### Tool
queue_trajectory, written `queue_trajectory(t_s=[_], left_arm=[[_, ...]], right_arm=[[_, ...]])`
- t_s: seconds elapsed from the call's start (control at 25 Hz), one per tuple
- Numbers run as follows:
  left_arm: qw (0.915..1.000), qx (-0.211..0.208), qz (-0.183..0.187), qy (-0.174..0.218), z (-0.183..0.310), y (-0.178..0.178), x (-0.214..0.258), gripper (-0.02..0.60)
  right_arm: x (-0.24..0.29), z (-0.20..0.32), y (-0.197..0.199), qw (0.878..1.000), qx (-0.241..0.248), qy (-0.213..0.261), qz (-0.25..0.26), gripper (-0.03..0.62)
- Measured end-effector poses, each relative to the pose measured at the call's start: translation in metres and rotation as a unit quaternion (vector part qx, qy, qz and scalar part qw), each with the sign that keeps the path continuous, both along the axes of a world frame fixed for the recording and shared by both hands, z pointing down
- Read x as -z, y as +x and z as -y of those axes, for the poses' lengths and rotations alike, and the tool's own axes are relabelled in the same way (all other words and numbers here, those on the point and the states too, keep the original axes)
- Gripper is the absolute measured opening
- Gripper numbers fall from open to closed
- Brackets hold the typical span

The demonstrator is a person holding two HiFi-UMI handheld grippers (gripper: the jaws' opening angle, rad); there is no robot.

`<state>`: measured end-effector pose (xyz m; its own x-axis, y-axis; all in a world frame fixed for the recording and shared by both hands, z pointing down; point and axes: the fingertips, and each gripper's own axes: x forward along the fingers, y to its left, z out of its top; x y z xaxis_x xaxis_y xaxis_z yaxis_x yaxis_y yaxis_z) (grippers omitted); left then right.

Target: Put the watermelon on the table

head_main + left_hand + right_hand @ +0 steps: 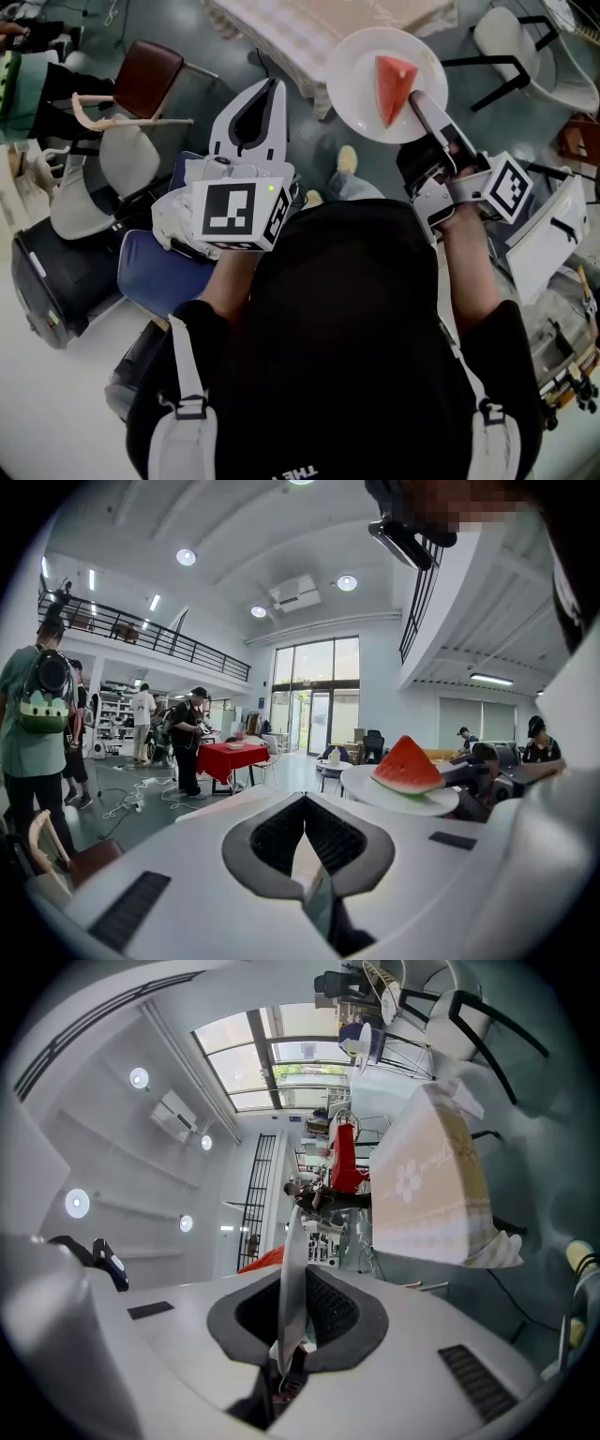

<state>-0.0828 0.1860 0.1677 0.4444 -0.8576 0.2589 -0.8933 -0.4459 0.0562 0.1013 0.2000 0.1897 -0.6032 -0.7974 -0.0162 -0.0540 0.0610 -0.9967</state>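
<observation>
Black shirt (pixel 356 319); pale shoulder straps (pixel 185 364); checkered marker cube (pixel 234 214).

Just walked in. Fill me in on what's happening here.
A person holds a gripper in each hand. The right gripper is clamped on the rim of a white plate with a watermelon slice lying on it. The left gripper is shut and empty, held out beside it. The plate hangs in the air over the floor, short of the cloth-covered table, so the watermelon is not yet set down.
</observation>
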Motion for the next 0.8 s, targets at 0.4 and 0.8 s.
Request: queue_trajectory(t_s=[0.4, 0.8], left_arm=[[0.9998, 0.02, 0.009, -0.003, 0.034, 0.015, -0.006, 0.011], [0.999, 0.04, 0.014, -0.013, 0.051, 0.008, -0.006, 0.011]], right_arm=[[-0.003, 0.038, 0.026, 1.0, 0.008, 0.005, 0.004, 0.034], [-0.005, 0.06, 0.029, 1.0, 0.021, 0.01, 0.009, 0.034]])
